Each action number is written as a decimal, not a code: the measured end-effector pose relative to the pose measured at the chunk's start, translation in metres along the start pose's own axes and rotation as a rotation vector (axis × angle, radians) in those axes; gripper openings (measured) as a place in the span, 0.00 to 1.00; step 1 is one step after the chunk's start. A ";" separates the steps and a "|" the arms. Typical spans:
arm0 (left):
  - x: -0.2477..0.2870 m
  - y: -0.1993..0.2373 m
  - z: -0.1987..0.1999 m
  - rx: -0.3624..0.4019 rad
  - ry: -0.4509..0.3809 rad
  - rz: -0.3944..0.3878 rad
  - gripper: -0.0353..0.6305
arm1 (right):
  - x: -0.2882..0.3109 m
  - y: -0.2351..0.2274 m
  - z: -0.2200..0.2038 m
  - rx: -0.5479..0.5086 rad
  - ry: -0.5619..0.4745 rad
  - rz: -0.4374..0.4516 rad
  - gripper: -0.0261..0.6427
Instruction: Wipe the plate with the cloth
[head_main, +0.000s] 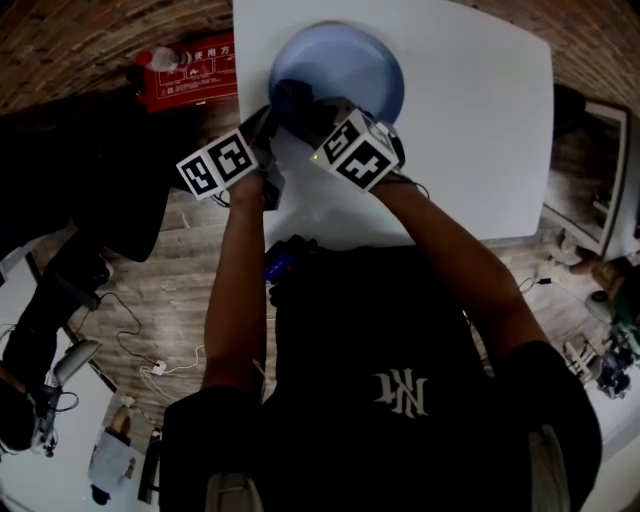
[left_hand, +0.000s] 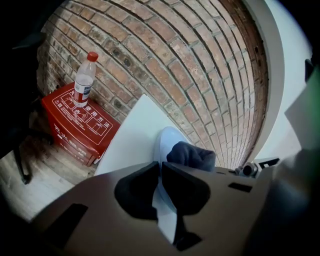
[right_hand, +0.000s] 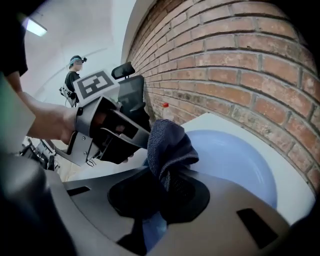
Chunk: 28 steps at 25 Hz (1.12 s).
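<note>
Your right gripper (right_hand: 159, 192) pinches the soft, limp dark-blue cloth (right_hand: 170, 142) by its bunch, while your left gripper (left_hand: 160, 186) clamps the near rim of the stiff, probably slippery pale-blue round plate (right_hand: 235, 160).

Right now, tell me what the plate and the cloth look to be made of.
The plate: pale blue, smooth and evenly coloured, with a soft sheen and a thin rigid rim. It is likely glazed ceramic or hard plastic; the look leaves that open.
The cloth: dark blue-grey fabric, matte, with a fine looped weave and soft bunched folds. It is probably microfibre or terry.
</note>
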<state>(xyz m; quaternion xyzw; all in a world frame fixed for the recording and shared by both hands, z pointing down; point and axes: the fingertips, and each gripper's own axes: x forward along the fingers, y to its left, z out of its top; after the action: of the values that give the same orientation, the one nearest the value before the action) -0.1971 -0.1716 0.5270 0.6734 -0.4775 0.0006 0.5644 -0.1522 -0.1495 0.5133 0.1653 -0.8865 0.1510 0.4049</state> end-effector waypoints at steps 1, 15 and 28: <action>0.001 -0.001 0.000 0.000 0.001 0.000 0.09 | 0.004 0.002 -0.005 0.003 0.015 0.007 0.16; -0.002 0.000 0.001 0.005 0.001 -0.007 0.09 | -0.006 0.009 -0.040 -0.087 0.109 0.055 0.16; 0.000 -0.001 -0.001 0.013 0.011 -0.015 0.09 | -0.053 -0.066 -0.085 -0.239 0.242 -0.114 0.16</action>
<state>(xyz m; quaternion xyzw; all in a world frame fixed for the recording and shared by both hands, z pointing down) -0.1964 -0.1707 0.5265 0.6807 -0.4694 0.0033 0.5624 -0.0353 -0.1661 0.5351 0.1464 -0.8321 0.0399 0.5335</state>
